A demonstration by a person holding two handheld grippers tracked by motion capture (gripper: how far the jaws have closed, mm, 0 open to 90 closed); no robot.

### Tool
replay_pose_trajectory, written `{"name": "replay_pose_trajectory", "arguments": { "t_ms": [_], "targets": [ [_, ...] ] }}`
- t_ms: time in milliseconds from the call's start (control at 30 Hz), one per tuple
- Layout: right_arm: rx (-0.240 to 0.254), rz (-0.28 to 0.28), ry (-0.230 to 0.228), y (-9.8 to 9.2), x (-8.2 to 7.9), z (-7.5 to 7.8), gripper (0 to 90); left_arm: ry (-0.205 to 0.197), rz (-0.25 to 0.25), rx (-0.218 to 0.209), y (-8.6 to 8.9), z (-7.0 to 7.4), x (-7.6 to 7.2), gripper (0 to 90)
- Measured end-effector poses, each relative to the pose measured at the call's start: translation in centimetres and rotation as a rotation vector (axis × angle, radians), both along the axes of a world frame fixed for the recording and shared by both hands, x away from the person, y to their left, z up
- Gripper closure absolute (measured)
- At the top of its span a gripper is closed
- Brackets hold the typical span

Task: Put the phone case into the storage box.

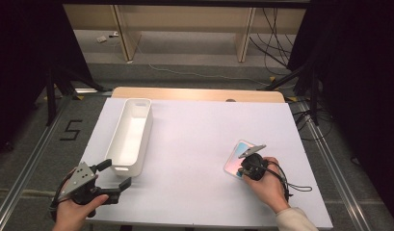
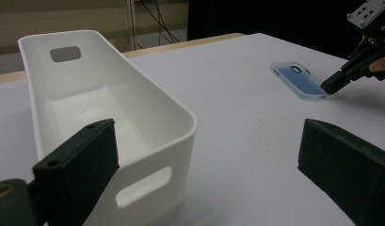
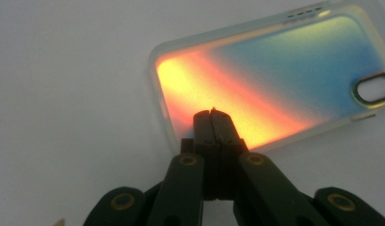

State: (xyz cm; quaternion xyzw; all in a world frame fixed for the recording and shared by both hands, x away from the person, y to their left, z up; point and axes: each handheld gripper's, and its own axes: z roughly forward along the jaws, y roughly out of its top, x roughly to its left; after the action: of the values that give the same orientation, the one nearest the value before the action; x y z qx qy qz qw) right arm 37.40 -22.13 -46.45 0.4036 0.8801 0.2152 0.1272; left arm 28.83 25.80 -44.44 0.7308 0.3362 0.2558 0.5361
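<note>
The right gripper point(image 1: 243, 167) is working at a phone case point(image 1: 237, 156) lying flat on the white table point(image 1: 194, 144), in the lower right of the high view. In the right gripper view its jaws are clenched tight together, tips resting over the near edge of the case point(image 3: 275, 80). Whether they are pinching that rim or merely pressing on it is hard to tell, since no part of the case is showing between the pads.

The left gripper point(image 1: 113, 179) is waiting in the lower left of the high view, jaws spread wide and grasping nothing, just beside the near end of the white bin point(image 1: 132, 132). In the left gripper view the bin point(image 2: 105, 117) is sitting empty, with the case point(image 2: 300, 81) and the other gripper point(image 2: 333, 84) in the upper right.

Judging by this, the work is only beginning: the case is not yet lifted, and probably the carrying and dropping into the bin are all left to do
</note>
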Motion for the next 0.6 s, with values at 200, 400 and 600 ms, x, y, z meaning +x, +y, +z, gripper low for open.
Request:
{"name": "replay_pose_trajectory", "arguments": {
  "t_ms": [200,400,600],
  "targets": [
    [-0.021,-0.027,0.007,-0.8,0.0,0.2,90.0,-0.001,0.0,-0.002,0.0,0.0,0.0,5.0],
    [-0.021,-0.057,0.012,-1.4,0.1,0.2,90.0,-0.001,0.0,-0.002,0.0,0.0,0.0,5.1],
    [-0.02,-0.066,0.005,-1.7,0.3,0.2,90.0,0.0,0.002,-0.005,0.0,0.0,0.0,5.3]
  ]
}}
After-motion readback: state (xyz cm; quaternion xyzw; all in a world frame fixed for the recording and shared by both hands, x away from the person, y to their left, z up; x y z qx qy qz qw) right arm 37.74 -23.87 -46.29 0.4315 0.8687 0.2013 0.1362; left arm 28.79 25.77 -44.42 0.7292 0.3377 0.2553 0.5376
